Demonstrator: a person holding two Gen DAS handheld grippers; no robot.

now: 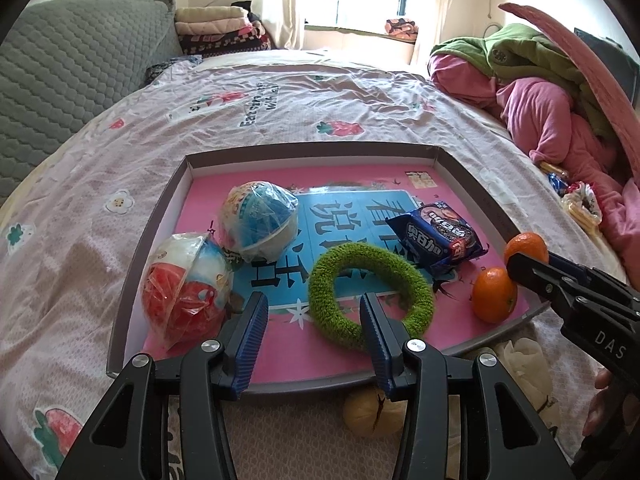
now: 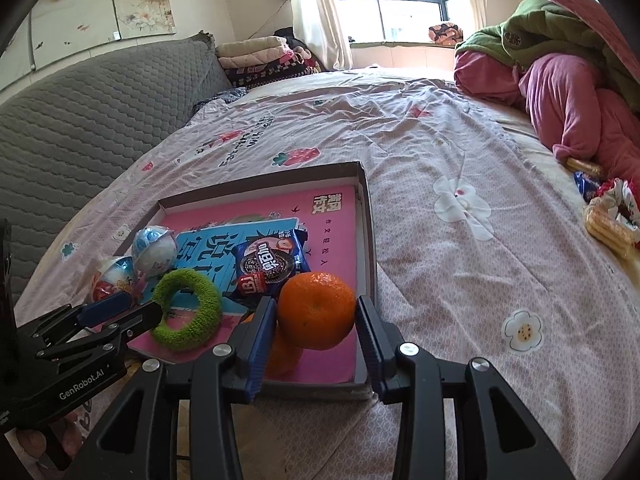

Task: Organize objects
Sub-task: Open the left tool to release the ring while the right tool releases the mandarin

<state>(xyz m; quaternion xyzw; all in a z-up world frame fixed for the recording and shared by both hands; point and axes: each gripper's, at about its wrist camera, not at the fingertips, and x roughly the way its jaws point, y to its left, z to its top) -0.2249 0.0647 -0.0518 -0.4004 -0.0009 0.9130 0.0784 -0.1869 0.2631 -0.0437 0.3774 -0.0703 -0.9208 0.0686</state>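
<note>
Landmark: we use the flat box [image 1: 160,216] on the bed; every place is told from it.
Left of box: we see a grey quilted cover [image 1: 68,76] well apart, with only pink bedsheet [image 1: 80,208] between.
In box, left side: a red wrapped ball [image 1: 184,292] and a blue wrapped ball [image 1: 260,220] sit close together.
In box, middle: a green fuzzy ring [image 1: 370,294] lies flat, and a blue cookie pack [image 1: 436,236] sits just behind it.
Our left claw [image 1: 314,340]: its jaws are apart with nothing pinched; one blue finger [image 1: 374,332] covers the ring's near edge.
In box, right side: an orange [image 1: 494,294] rests by the near right corner.
Our right claw [image 2: 316,330]: it holds a second orange [image 2: 316,310] above that corner.
Right of box: lots of bare sheet, then snack packs [image 2: 608,224] and pink bedding [image 2: 568,112] far off.
Only the left view shows: a yellowish round thing [image 1: 372,412] just outside the box's near wall.
</note>
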